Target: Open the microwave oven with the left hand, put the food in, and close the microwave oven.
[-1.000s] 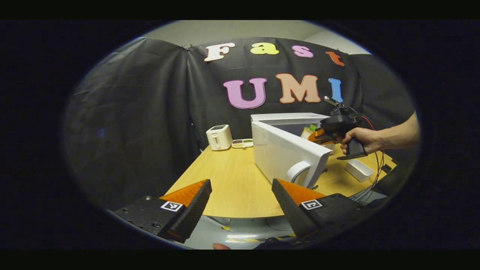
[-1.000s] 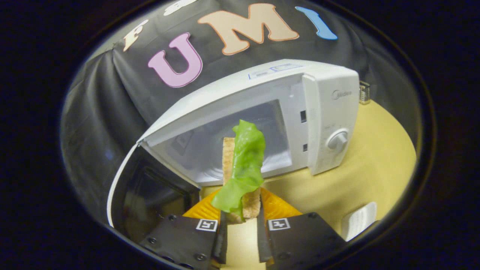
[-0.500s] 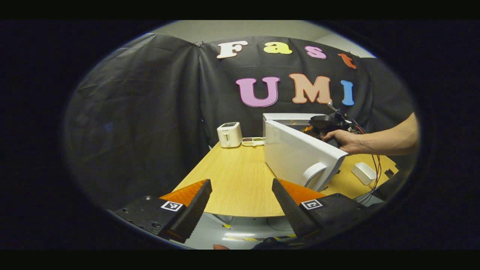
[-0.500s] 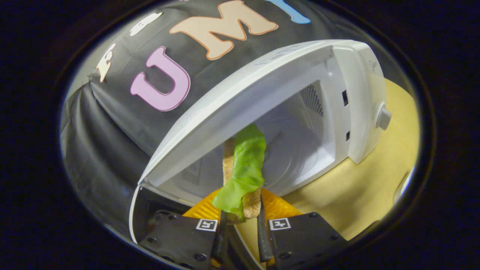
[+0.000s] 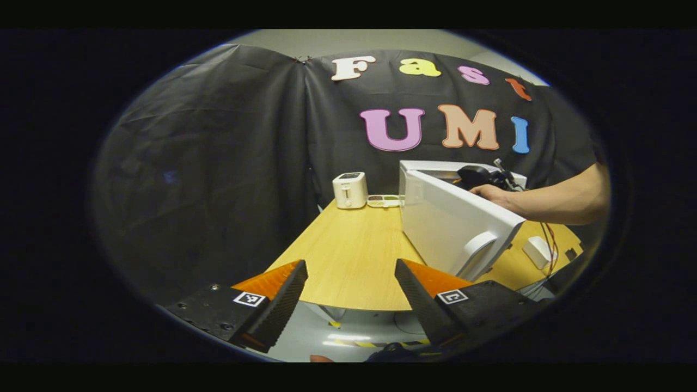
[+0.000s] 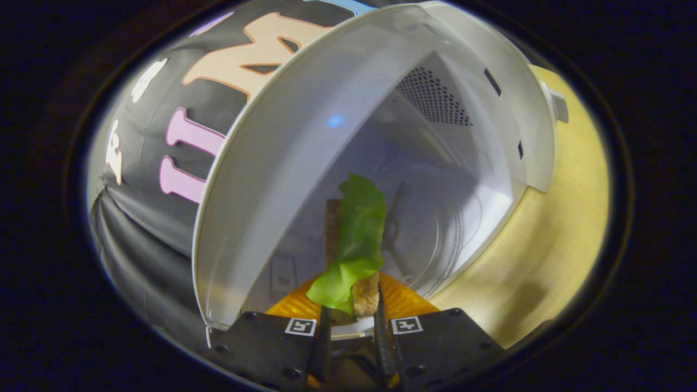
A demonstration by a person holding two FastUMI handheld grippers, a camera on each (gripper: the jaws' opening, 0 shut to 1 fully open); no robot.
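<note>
In the left gripper view, the left gripper [image 5: 348, 296] is released, fingers spread and holding nothing, over the near edge of the wooden table [image 5: 348, 256]. At two o'clock stands the microwave oven [image 5: 435, 170], its door [image 5: 454, 220] swung wide; a hand [image 5: 493, 193] reaches into it. A white toaster [image 5: 349, 190] sits at twelve o'clock.

In the right gripper view, the right gripper [image 6: 351, 321] grasps the food — a sandwich [image 6: 354, 245] of bread and lettuce — at the oven's cavity mouth, upright.

Staged recording booth, kitchen-themed: black cloth wall [image 5: 218, 163]; light wooden desk [image 5: 348, 256]; white plastic microwave oven [image 5: 457, 218]; small white toaster [image 5: 350, 190].
</note>
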